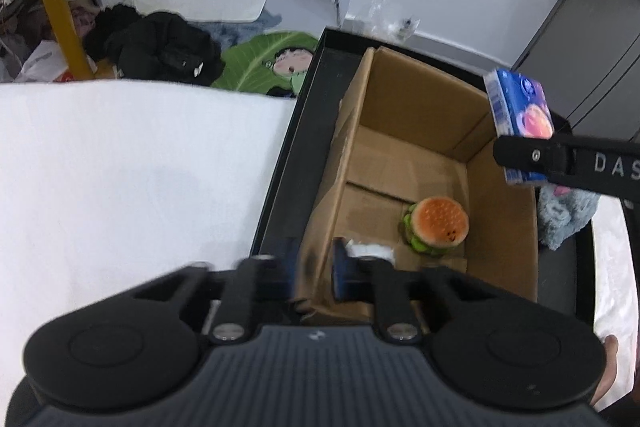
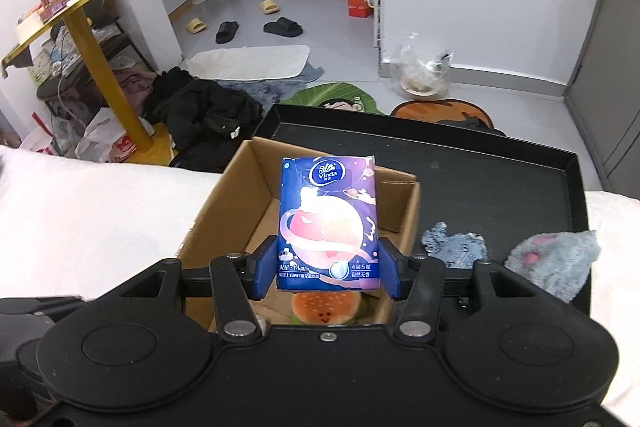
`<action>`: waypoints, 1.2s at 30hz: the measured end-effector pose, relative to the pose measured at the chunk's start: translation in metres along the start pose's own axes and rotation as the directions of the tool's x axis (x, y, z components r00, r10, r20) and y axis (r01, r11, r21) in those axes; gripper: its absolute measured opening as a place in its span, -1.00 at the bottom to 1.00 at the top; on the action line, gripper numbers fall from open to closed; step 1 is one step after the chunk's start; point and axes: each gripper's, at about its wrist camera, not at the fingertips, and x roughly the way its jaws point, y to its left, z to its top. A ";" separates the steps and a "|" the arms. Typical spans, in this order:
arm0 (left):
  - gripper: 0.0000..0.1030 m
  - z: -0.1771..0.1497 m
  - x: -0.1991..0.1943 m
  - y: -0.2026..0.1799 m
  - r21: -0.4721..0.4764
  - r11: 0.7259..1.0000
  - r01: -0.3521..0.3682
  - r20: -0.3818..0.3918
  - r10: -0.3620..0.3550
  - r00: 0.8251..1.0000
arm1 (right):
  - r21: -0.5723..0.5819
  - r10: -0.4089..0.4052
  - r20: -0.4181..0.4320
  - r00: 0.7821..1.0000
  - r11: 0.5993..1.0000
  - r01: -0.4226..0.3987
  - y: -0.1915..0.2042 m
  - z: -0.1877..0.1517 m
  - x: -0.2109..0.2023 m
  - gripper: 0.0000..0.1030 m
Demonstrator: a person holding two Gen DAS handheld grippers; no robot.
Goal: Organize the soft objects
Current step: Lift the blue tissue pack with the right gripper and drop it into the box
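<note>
The right gripper (image 2: pixel 327 269) has its 2 blue-padded fingers (image 2: pixel 266 267) clamped on the sides of a blue and pink Vinda pocket tissue pack (image 2: pixel 328 223), which it holds upright above an open brown cardboard box (image 2: pixel 224 211) at the centre of the right wrist view. In the left wrist view the same tissue pack (image 1: pixel 520 115) shows at the right edge of the frame, above the box's right wall, pinched by a black finger.

Inside the cardboard box (image 1: pixel 416 131), on its floor at the lower right, lies a soft toy hamburger with an orange bun and green lettuce (image 1: pixel 436 227). The box sits in a shallow black rectangular tray (image 1: pixel 296 131), which rests on a white bed cover (image 1: pixel 132 167).

The left gripper (image 1: pixel 316 267) sits at the lower middle of its frame with its fingers on either side of the box's near left wall; they are close together, though motion blur keeps me from telling whether they actually grip the cardboard.

On the tray, right of the box, lie 2 fluffy grey-blue cloth pieces, a flat one (image 2: pixel 454 247) just beside the box and a bunched one with pink marks (image 2: pixel 554 259) further right.
</note>
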 end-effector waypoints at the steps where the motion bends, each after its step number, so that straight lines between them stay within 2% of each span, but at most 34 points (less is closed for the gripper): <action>1: -0.79 0.000 0.000 -0.001 0.001 1.000 -0.007 0.003 0.007 1.000 | -0.006 0.001 -0.002 1.000 1.000 -0.001 0.004 0.001 0.001 -0.01; 8: -0.80 -0.002 -0.004 0.004 -0.051 0.999 -0.018 0.014 0.019 1.000 | -0.038 0.020 -0.017 1.000 0.999 -0.021 0.021 0.005 0.009 -0.01; 12: -0.80 -0.004 -0.009 0.006 -0.085 0.995 -0.059 0.036 0.062 0.997 | -0.050 0.028 -0.021 0.999 0.998 -0.029 0.027 0.006 0.012 -0.01; 23: -0.81 -0.003 -0.009 0.003 -0.046 0.999 -0.022 0.033 0.024 0.999 | -0.048 0.045 -0.022 0.999 0.998 -0.046 0.032 0.009 0.016 0.01; 25: -0.81 -0.003 -0.009 0.004 -0.050 0.999 -0.021 0.033 0.023 0.999 | -0.035 0.072 0.011 0.997 0.997 -0.072 0.031 0.011 0.014 0.08; 27: -0.81 -0.003 -0.008 0.006 -0.055 0.998 -0.022 0.032 0.024 0.999 | -0.035 0.065 0.024 0.998 0.997 -0.064 0.030 0.014 0.013 0.33; 28: -0.81 -0.003 -0.007 0.006 -0.058 0.998 -0.019 0.030 0.021 0.999 | -0.032 0.056 0.032 0.998 0.998 -0.055 0.029 0.015 0.011 0.37; 36: -0.80 -0.001 -0.005 0.006 -0.060 0.997 -0.049 0.028 0.051 0.998 | -0.001 0.053 0.022 0.998 0.999 -0.053 0.002 0.007 -0.001 0.37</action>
